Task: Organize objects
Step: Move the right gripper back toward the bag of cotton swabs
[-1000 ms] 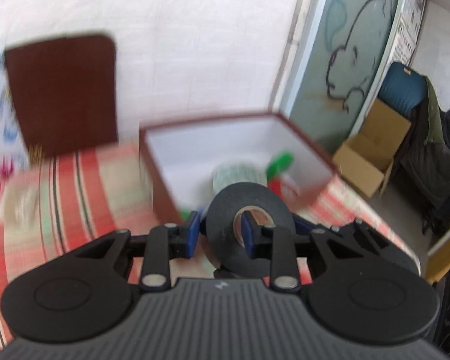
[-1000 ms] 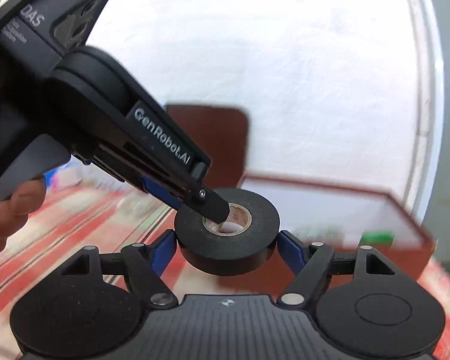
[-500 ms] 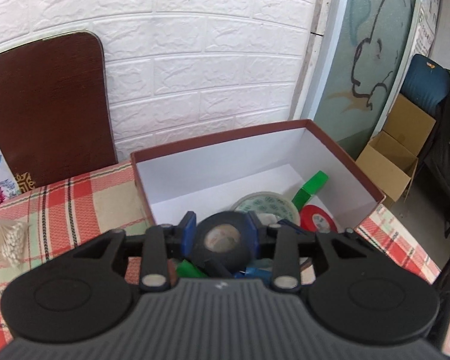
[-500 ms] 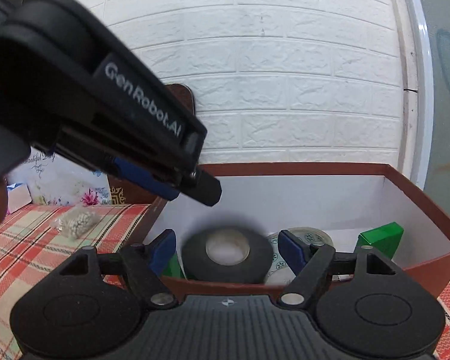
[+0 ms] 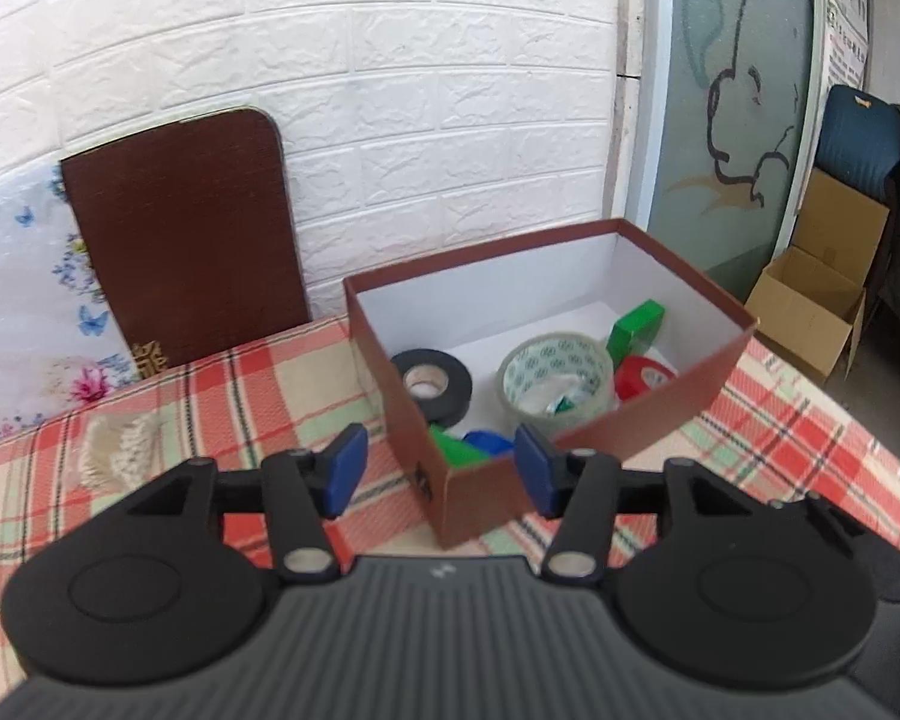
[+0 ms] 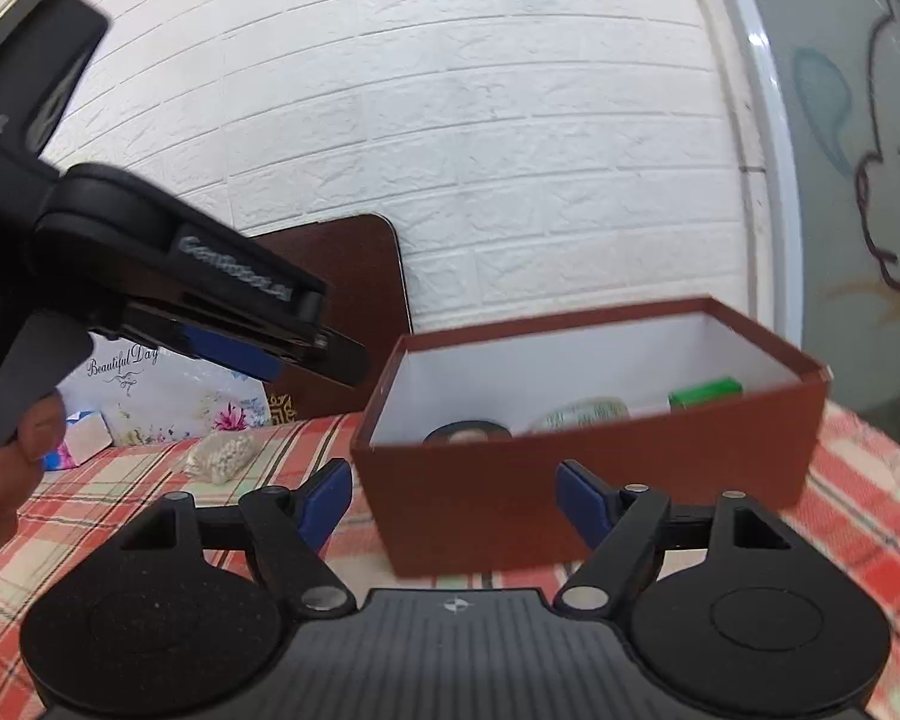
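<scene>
A home room: plaid tablecloth (image 5: 222, 396), white brick wallpaper (image 5: 420, 90), cartoon-painted glass door (image 5: 744, 102).

Brown box (image 5: 576, 480), open at top, white inside, standing on the checked cloth near the brick wall. Inside, near the left wall, black tape roll (image 5: 432, 385) lying flat, pale core facing up. Just beside it to the right, clear tape roll (image 5: 555, 381) with green print, tilted a little. Behind that, green roll (image 5: 636, 324) standing on edge, and red roll (image 5: 645, 377) against the right wall. At the near corner, green piece (image 5: 456, 450) and blue piece (image 5: 487, 441), partly hidden by the wall.
</scene>
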The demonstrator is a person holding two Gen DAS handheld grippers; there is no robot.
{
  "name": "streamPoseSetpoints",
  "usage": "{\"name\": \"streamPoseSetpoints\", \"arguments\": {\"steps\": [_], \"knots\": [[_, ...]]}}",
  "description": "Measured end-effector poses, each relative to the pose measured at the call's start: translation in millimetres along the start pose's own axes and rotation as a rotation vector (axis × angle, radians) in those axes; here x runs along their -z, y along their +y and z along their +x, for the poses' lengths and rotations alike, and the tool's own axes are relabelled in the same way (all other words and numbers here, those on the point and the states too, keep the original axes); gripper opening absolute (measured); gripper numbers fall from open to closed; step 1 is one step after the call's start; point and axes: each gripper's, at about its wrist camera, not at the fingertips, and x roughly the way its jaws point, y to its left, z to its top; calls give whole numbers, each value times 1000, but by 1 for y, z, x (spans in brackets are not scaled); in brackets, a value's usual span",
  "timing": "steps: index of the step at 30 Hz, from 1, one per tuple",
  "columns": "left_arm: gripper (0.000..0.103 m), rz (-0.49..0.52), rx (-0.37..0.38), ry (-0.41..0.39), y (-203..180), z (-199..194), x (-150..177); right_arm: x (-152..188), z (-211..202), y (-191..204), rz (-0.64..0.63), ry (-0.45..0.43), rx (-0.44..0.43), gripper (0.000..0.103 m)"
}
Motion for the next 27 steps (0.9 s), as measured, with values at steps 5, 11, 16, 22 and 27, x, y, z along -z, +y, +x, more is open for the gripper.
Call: {"name": "streamPoseSetpoints", "arguments": {"steps": [5, 11, 16, 22, 27], "knots": [[61, 1, -33, 42, 7, -18, 41, 24, -14, 6, 51, 101, -10, 75], [62, -33, -95, 138, 32, -21, 94, 53, -7, 21, 89, 254, -56, 75], [62, -54, -150, 195, 56, -22, 133, 67, -1, 41, 49, 327, -84, 75], [62, -96, -180, 231, 81, -24, 165, 72, -5, 68, -29, 353, -105, 79], [67, -132, -194, 235, 99, -29, 183, 77, -6, 89, -85, 365, -120, 79]]}}
